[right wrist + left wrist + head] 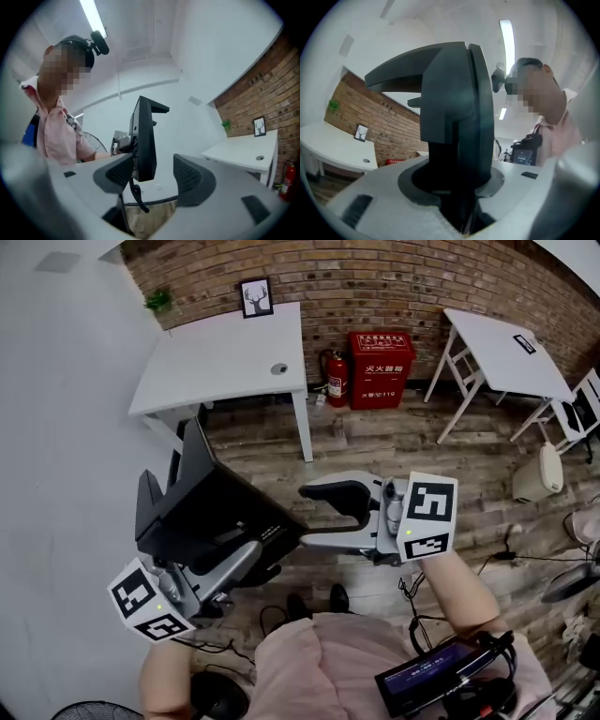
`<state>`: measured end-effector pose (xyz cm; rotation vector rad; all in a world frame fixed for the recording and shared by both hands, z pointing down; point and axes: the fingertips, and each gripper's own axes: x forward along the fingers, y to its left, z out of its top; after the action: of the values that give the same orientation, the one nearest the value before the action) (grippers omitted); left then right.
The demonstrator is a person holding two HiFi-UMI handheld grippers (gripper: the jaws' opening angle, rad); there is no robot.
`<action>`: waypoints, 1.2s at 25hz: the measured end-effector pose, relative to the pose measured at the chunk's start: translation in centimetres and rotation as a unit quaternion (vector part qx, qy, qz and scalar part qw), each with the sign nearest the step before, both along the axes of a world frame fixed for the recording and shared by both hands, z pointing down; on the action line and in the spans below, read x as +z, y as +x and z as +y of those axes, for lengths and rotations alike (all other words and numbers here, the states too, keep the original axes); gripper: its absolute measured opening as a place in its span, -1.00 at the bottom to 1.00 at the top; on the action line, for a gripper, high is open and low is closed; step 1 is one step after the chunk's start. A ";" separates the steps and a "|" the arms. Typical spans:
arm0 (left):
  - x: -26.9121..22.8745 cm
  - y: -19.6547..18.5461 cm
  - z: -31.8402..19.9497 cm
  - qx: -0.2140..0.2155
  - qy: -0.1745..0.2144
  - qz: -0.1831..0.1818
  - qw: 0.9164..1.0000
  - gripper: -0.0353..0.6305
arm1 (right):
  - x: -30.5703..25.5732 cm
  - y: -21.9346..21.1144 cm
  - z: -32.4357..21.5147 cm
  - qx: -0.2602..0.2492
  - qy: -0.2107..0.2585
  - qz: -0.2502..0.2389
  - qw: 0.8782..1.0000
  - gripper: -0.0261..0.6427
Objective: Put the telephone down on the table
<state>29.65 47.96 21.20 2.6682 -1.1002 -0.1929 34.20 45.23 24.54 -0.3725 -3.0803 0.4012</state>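
Head view, telephone (208, 507) gripped by left gripper (246, 557), right gripper (311, 515) spread alongside.

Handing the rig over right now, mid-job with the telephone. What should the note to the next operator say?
Left tongs: shut on the telephone, holding it in the air, tilted on edge.
Right tongs: open, pads apart, next to the telephone's edge, not gripping it.
Things: the telephone is over the wooden floor, with its coiled cord hanging. The white table stands ahead by the brick wall.
Done: the telephone is held by the left tongs alone.
Left: bring it over the table, set it down on a bare part, and open the left tongs.
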 end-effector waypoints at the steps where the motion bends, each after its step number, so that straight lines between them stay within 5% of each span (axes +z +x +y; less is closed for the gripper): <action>1: -0.2 0.3 0.1 0.016 -0.005 0.006 1.000 -0.41 | -0.1 0.2 0.5 -0.019 -0.010 0.001 1.000 -0.11; 4: -0.5 1.1 -0.2 0.046 -0.020 -0.005 0.999 -0.41 | -0.1 0.7 1.5 -0.057 -0.030 0.008 0.998 -0.11; 13: 3.5 4.1 -0.8 0.107 -0.088 -0.040 0.990 -0.41 | -1.3 0.4 -0.9 -0.067 -0.060 0.005 0.996 -0.02; 22: 7.9 1.5 -3.6 0.134 -0.124 -0.054 0.982 -0.41 | -0.8 -4.3 -3.7 -0.092 -0.108 -0.001 0.990 0.01; 30: 11.7 -4.4 -8.3 0.165 -0.163 -0.054 0.971 -0.41 | 2.0 -11.0 -8.4 -0.064 -0.092 0.010 0.994 -0.41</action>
<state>25.20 39.64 32.94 2.5314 -0.6302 0.1823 23.20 36.84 26.49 -0.5635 -2.9862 0.6829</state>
